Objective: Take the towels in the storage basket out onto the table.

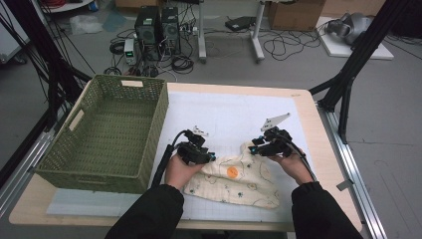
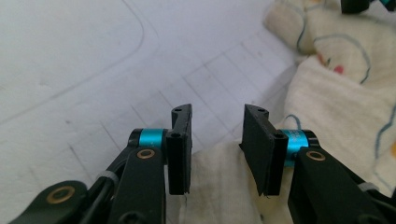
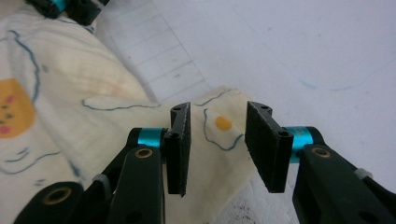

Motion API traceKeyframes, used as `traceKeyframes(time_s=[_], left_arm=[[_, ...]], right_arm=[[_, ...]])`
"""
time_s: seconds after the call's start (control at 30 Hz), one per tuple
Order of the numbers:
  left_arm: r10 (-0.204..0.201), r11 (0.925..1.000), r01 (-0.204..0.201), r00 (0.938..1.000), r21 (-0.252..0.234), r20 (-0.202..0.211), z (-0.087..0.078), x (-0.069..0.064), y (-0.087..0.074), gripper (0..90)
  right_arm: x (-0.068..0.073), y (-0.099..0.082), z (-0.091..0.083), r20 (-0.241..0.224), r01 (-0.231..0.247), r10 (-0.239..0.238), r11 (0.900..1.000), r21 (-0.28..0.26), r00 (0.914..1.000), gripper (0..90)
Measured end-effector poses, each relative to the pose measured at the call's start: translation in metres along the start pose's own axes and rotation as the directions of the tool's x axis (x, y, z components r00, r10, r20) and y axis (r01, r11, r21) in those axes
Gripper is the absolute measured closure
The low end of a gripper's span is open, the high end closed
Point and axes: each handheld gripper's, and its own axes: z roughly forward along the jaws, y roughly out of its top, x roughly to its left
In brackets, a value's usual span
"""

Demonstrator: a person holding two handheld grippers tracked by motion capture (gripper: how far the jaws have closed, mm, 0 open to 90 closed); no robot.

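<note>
Folding step, between grasps. The cloth (image 1: 236, 179) lies folded on the desk (image 1: 308, 124), right of the basket (image 1: 114, 129). Our left tool (image 1: 208, 158) and right tool (image 1: 255, 144) stand with jaws apart, nothing clamped, each over an upper corner. Next, we judge, each must close on a fresh edge.

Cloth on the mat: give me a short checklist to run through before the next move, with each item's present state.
1. Cloth lies on the white mat: ok.
2. Left gripper jaws apart, nothing pinched: ok.
3. Right gripper jaws apart over a cloth corner, not pinching: ok.
4. Cloth folded flat: not ok, it is bunched near the grippers.
5. Basket ready, nothing inside: ok.
6. Cloth clear of basket: ok.
</note>
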Motion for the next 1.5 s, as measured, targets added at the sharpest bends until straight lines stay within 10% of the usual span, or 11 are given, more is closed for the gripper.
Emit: traceKeyframes(time_s=[0.33, 0.5, 0.63, 0.77, 0.93, 1.1, 1.13, 1.23, 1.3, 1.5], left_arm=[[0.033, 0.9992, -0.032, 0.9973, -0.023, 0.066, -0.001, -0.003, -0.007, 65.0], [0.064, 0.998, -0.064, 0.9925, -0.003, 0.104, -0.002, -0.007, -0.008, 82.0], [0.05, 0.9987, -0.05, 0.9944, -0.001, 0.093, -0.004, -0.006, -0.008, 87.4], [0.026, 0.995, -0.024, 0.9993, -0.097, 0.025, -0.018, -0.004, -0.005, 87.7], [-0.018, 0.9626, -0.005, 0.9965, -0.271, -0.082, -0.041, -0.003, 0.0, 87.8], [-0.085, 0.9002, -0.006, 0.9783, -0.436, -0.189, -0.06, -0.003, 0.0, 87.0], [-0.085, 0.9002, -0.006, 0.9783, -0.436, -0.189, -0.06, -0.003, 0.0, 84.6], [-0.114, 0.9349, 0.057, 0.9831, -0.35, -0.143, -0.049, 0.006, -0.005, 73.6], [-0.112, 0.941, 0.059, 0.9833, -0.333, -0.143, -0.047, 0.006, -0.007, 70.7], [-0.107, 0.9351, 0.052, 0.9842, -0.351, -0.141, -0.055, 0.007, -0.012, 64.1]], right_arm=[[0.001, -0.007, 0.017, -0.052, -0.001, 0.004, 0.998, 0.064, 0.9986, 81.9], [0.003, -0.01, 0.012, -0.07, 0.0, 0.005, 0.9966, 0.082, 0.9976, 86.8], [0.008, -0.007, 0.004, -0.064, 0.031, -0.026, 0.9965, 0.078, 0.9976, 87.4], [0.007, -0.004, -0.011, -0.049, 0.028, -0.026, 0.9994, 0.022, 0.9984, 87.5], [0.006, 0.0, -0.031, -0.006, 0.026, -0.027, 0.9988, -0.042, 0.9996, 87.5], [0.004, -0.002, -0.055, 0.056, 0.006, 0.002, 0.9903, -0.139, 0.9984, 87.4], [0.004, -0.002, -0.055, 0.056, 0.006, 0.002, 0.9903, -0.139, 0.9984, 87.4], [-0.005, -0.014, -0.049, 0.055, -0.088, 0.097, 0.9855, -0.145, 0.9937, 70.5], [-0.006, -0.018, -0.047, 0.039, -0.096, 0.103, 0.9855, -0.14, 0.994, 70.4], [0.012, -0.023, -0.05, 0.001, -0.05, 0.051, 0.9896, -0.135, 0.9987, 64.4]])
